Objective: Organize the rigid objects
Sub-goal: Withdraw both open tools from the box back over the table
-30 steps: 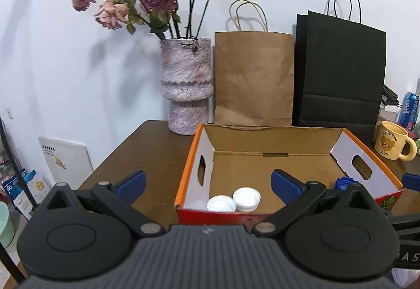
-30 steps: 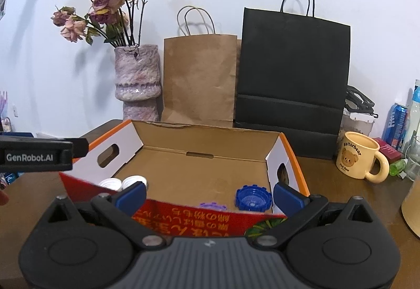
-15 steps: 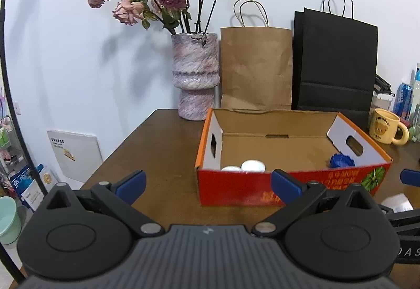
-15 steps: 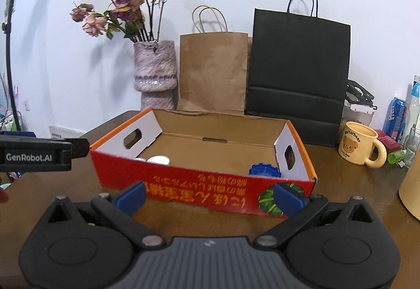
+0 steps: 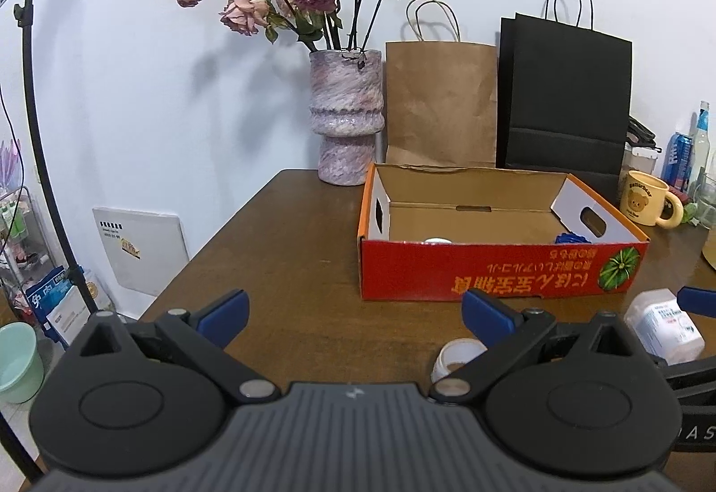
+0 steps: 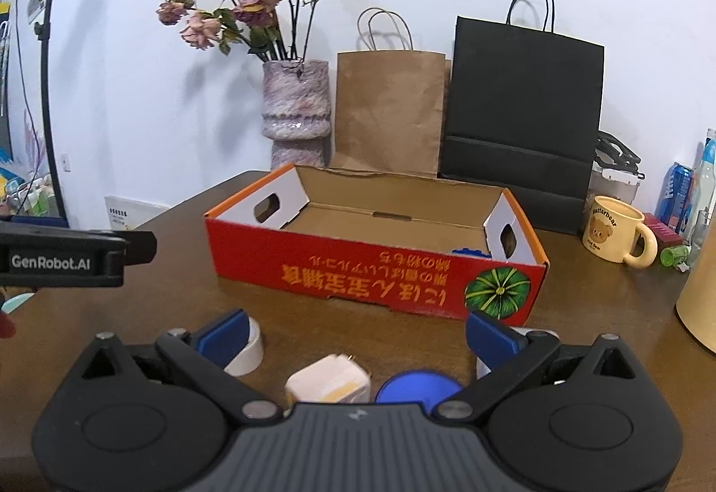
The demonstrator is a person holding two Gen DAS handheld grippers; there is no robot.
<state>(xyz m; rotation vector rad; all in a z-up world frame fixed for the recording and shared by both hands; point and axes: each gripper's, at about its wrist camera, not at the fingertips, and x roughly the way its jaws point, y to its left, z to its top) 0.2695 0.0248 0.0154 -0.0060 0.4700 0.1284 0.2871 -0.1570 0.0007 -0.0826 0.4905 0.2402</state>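
A: What's readable, far left first?
B: "GenRobot.AI" on the left gripper (image 6: 71, 261), fingers spread wide, holding nothing. Then orange Japanese print, upside down, on the red box (image 6: 376, 273) on the counter (image 5: 277, 268).
A: And the right?
B: "Butterbear" on the yellow mug (image 6: 615, 229). The right gripper (image 6: 355, 333) gapes wide over a white block (image 6: 329, 382) and blue lid (image 6: 418, 385), near the box.

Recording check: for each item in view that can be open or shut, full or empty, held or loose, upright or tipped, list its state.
Left hand-held gripper: open, empty.
Right hand-held gripper: open, empty.
Cardboard box: open-topped, blue lid and white lid inside.
White cap: loose on table, outside the box.
White block: loose on table.
Blue disc: loose on table.
Mug: upright.
Vase: upright, holding dried roses.
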